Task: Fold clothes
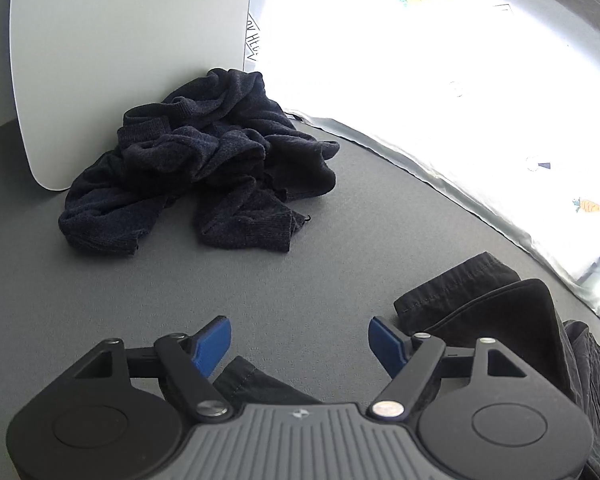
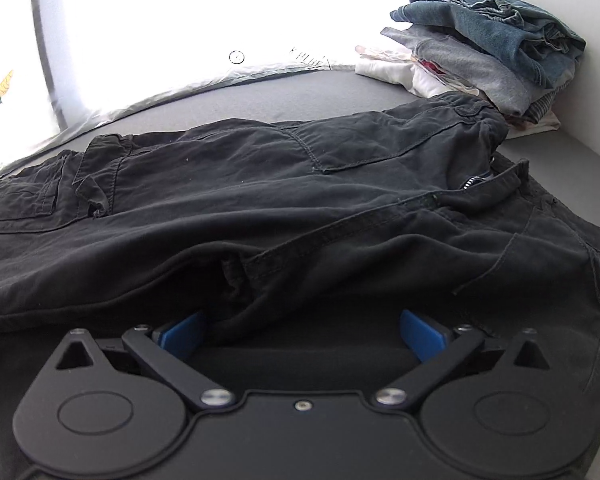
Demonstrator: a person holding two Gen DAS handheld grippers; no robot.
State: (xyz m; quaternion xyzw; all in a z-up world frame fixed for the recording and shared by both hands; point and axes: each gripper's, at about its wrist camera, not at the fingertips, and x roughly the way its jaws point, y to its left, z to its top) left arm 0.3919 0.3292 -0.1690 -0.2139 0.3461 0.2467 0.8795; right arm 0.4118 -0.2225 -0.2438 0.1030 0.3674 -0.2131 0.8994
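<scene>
Black trousers (image 2: pixel 300 208) spread on grey table (image 1: pixel 300 272), crumpled navy sweater (image 1: pixel 204 172) beyond, folded stack (image 2: pixel 484 52) behind, both jaws apart

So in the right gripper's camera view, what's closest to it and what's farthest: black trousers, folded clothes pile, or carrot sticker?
1. Black trousers: directly at the right gripper, spread across the middle.
2. Folded clothes pile: far right corner.
3. Carrot sticker: far left, on the bright wall.

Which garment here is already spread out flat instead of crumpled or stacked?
The black cargo pants, right before the right claw. The dark navy sweater lies crumpled, and the folded clothes sit stacked in the corner.
</scene>
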